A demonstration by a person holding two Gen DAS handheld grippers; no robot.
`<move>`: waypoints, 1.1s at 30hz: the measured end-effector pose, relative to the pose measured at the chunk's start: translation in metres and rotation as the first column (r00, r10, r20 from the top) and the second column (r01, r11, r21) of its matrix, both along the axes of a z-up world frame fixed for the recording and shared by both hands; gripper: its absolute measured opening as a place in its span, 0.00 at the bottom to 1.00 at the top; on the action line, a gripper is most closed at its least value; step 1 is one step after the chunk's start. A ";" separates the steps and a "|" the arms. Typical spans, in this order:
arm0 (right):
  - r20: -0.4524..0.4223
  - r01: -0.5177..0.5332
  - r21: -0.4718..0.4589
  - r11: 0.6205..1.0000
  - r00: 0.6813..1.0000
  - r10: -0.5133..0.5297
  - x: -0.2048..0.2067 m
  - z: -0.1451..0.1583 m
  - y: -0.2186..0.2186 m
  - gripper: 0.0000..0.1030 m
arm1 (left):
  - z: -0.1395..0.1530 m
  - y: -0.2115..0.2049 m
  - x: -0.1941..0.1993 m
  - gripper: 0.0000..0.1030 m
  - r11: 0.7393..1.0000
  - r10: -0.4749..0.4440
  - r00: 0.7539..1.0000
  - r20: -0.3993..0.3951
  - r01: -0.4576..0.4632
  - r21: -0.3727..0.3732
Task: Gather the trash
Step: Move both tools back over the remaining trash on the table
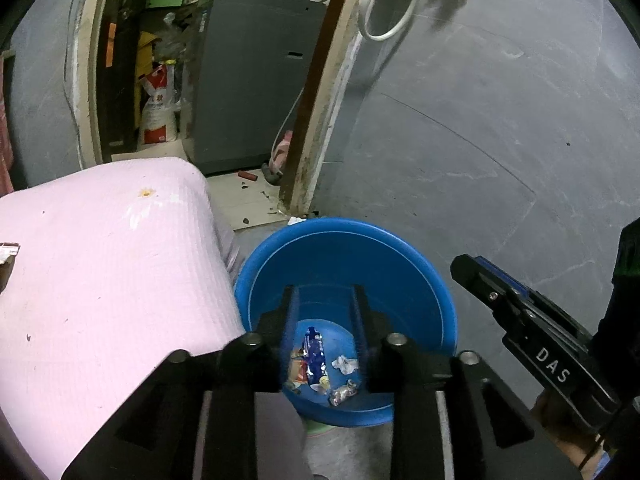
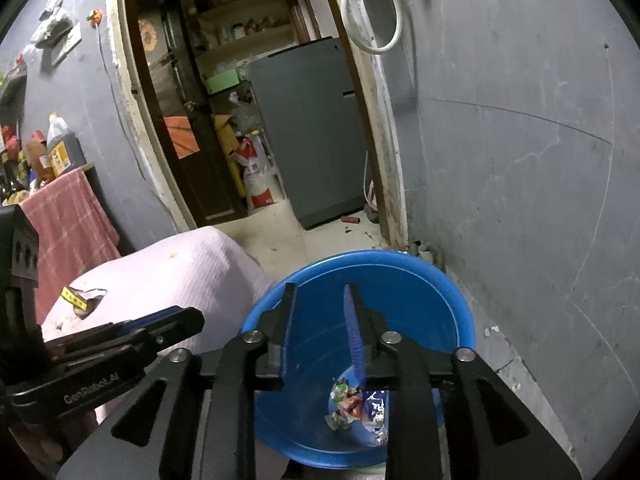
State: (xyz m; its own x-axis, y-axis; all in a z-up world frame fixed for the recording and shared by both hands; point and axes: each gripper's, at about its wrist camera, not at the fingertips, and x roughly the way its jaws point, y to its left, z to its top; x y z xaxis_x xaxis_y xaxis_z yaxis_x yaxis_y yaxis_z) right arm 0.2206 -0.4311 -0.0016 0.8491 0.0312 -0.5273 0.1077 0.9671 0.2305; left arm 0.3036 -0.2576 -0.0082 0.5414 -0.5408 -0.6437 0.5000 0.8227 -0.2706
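A blue bucket [image 1: 348, 256] stands on the floor beside a pink-covered table [image 1: 100, 264]. Crumpled wrappers [image 1: 316, 360] lie at its bottom. My left gripper [image 1: 324, 304] hangs over the bucket's mouth, open, with nothing between its fingers. My right gripper [image 2: 320, 300] is also above the bucket [image 2: 404, 276], open and empty, with the wrappers [image 2: 356, 400] below it. Each gripper shows in the other's view: the right one [image 1: 468, 270] at the right, the left one [image 2: 188, 320] at the left. A torn wrapper [image 2: 82, 300] lies on the pink cloth [image 2: 192, 268].
A grey wall [image 2: 520, 200] rises close to the bucket's right. Behind it a doorway opens onto a grey appliance [image 2: 312, 128], a sack [image 2: 256, 176] and shelves. A red towel [image 2: 68, 224] and bottles [image 2: 60, 148] are at the far left.
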 end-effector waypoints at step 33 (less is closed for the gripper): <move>0.465 -0.098 -0.063 0.993 0.878 0.116 -0.027 0.066 0.082 1.00 | 0.091 0.174 -0.067 0.98 0.912 0.403 0.806 0.434 -0.391 -0.121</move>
State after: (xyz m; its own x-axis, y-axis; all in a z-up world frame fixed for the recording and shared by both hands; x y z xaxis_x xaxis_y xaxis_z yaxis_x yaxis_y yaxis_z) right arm 0.1937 -0.3496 0.0640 0.9896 0.1244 -0.0726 -0.1085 0.9753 0.1925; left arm 0.2368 -0.0832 0.0825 0.9342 -0.2284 -0.2740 0.2011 0.9716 -0.1244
